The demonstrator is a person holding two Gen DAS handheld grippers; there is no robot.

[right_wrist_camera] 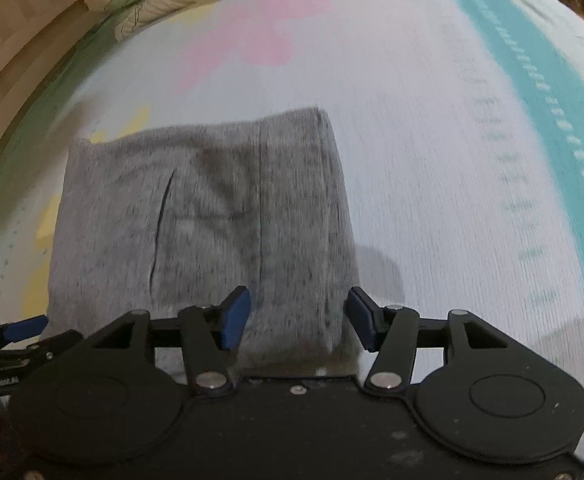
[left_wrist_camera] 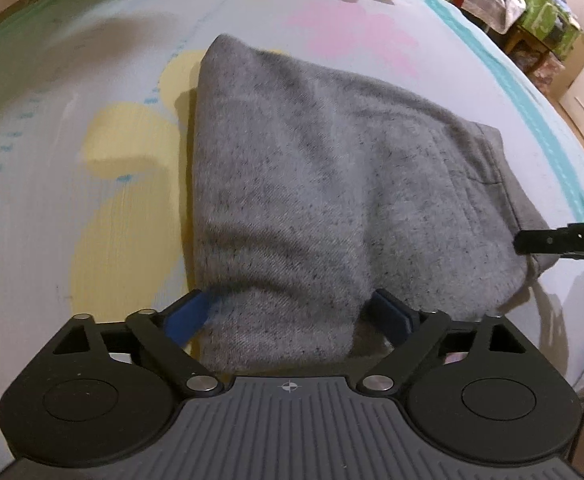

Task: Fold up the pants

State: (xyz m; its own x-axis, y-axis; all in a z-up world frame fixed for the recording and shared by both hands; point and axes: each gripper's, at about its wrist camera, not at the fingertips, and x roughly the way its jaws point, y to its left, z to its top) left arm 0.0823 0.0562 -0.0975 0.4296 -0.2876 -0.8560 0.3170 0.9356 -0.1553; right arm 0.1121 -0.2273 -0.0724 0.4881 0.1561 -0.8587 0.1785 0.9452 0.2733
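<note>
Left wrist view: left gripper (left_wrist_camera: 292, 312) wide apart around folded grey pants (left_wrist_camera: 331, 184), not squeezing. Right gripper (right_wrist_camera: 297, 316) apart too, pants between, on bed sheet (right_wrist_camera: 431, 140).

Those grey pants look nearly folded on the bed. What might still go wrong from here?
1. The grey pants still lie between the open left tongs; pulling away carelessly might snag the near edge and undo the fold.
2. The same goes for the right tongs, open over the pants' near corner.
3. The fold looks uneven: a lower layer sticks out on one side, so the soft bundle may slump on the bed sheet.
</note>
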